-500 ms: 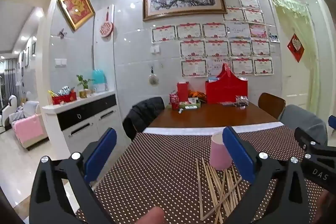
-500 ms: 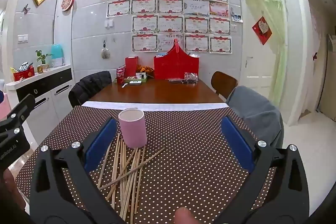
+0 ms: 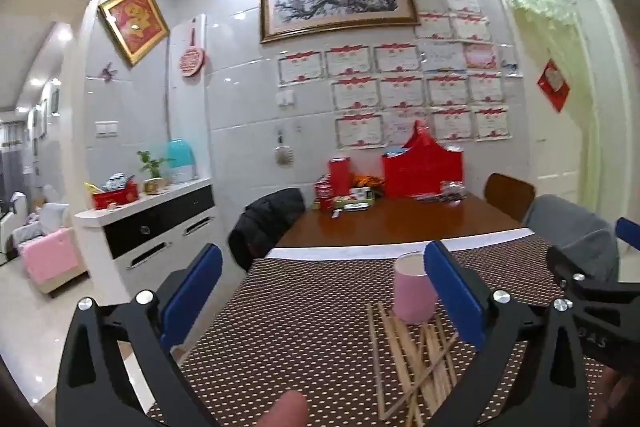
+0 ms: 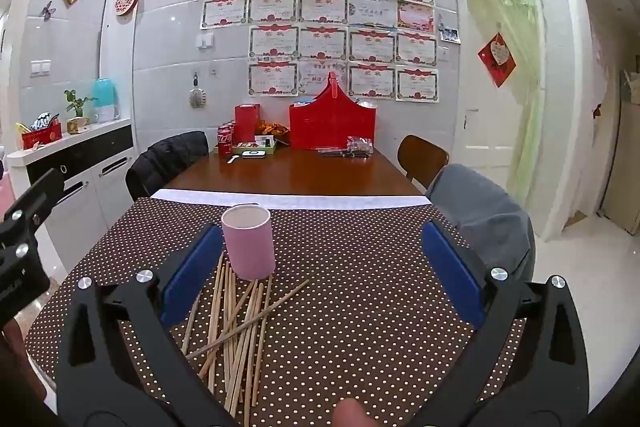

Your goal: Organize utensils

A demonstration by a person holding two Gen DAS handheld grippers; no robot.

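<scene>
**Both grippers wide apart above the dotted cloth, chopsticks loose beside the cup**

Right now the tall pink cylindrical cup stands upright on the brown cloth with small white dots, and it serves as the reference for everything else. Just in front of the cup, on the side toward the cameras, a loose heap of pale wooden chopsticks lies flat on the cloth; most run roughly parallel away from the cup, and one lies slantwise across the rest (its far tip ends to the right of the cup's base). The nearest chopstick ends reach the foot of the cup; whether they touch it cannot be told.

The right gripper, black-framed with blue pads, has its jaws spread to their full width with nothing between the pads. Its left pad sits in front of the cup's left edge, and the right pad is well to the right of the cup, over bare cloth.

The left gripper is likewise spread wide and empty. In its view the cup shows just left of its right pad, and the chopsticks lie below the cup, partly hidden behind that pad. Left of the cup the cloth is bare.

Beyond the cup, the cloth ends at a white strip, then polished brown wooden table begins.
</scene>
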